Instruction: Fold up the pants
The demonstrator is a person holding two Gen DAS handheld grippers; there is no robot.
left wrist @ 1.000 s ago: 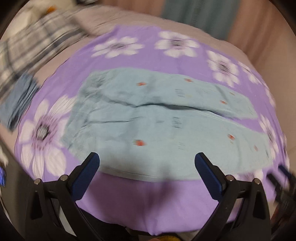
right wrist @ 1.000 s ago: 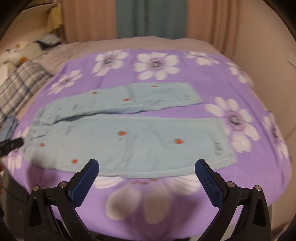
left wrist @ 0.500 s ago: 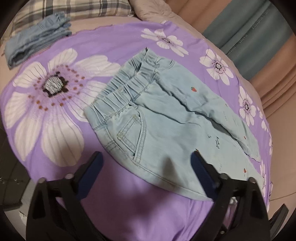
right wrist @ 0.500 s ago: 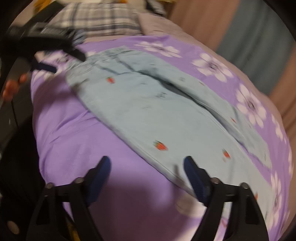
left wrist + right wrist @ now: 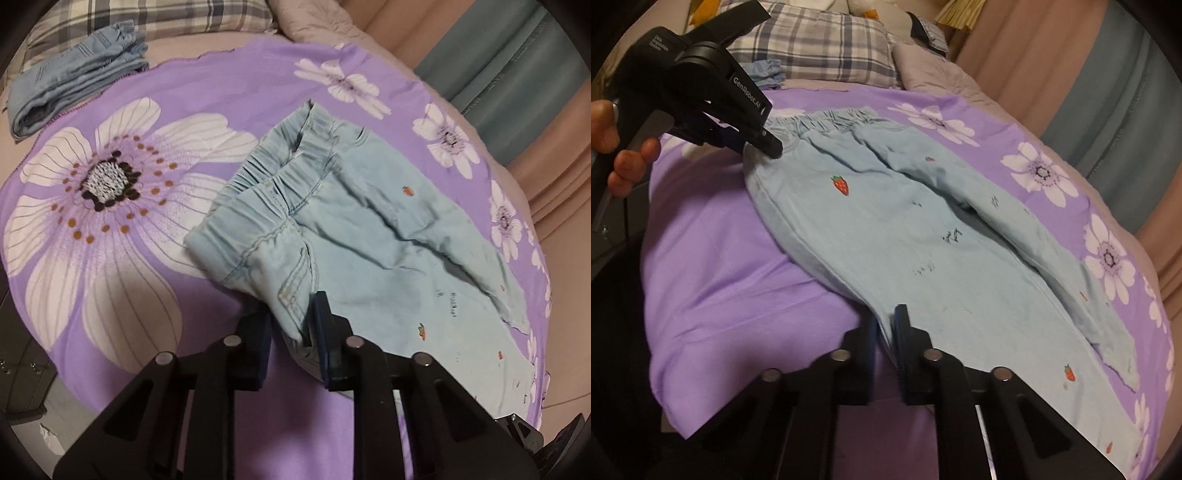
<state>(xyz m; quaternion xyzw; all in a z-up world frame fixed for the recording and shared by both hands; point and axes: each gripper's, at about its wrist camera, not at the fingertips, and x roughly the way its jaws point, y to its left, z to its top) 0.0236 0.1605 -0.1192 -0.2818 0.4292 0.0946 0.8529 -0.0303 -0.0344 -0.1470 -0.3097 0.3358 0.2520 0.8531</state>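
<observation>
Left wrist view shows the left gripper [image 5: 290, 332], wide a moment ago, now clamped on the pants [image 5: 369, 236] near the waist; the right gripper [image 5: 884, 334] likewise pinches the near leg's edge. Folding can probably begin. The pants lie flat on the purple sheet [image 5: 713, 258], waistband far-left, legs running right.

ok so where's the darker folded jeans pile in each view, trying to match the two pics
Left wrist view: the folded darker jeans lie at the upper left, just off the corner of the purple floral sheet, below the plaid pillow.
Right wrist view: only a small blue patch shows at upper left, mostly hidden behind the left tongs.
Shared landmark: the plaid pillow right behind the pile.
</observation>
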